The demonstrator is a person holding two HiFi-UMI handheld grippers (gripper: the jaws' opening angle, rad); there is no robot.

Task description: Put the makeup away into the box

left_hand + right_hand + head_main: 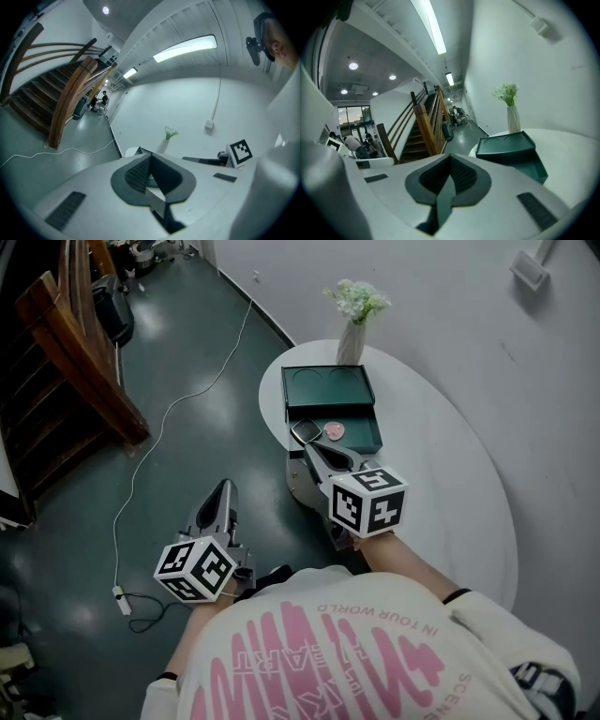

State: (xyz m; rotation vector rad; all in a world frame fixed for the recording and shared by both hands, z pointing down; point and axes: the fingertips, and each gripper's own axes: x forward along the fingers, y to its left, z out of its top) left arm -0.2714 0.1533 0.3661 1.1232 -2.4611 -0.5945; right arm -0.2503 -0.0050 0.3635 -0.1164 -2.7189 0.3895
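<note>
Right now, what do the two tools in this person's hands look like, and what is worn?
Both are grey, tapering to a pointed tip with dark ribbed pads: the left tool and the right tool. Each carries a white cube with black square markers at its rear. The person wears a white shirt with pink print.

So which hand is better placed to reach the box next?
Right. The right gripper points at the box on the table, close to it; the left gripper hangs over the floor, away from the table. Both jaws are shut.
</note>
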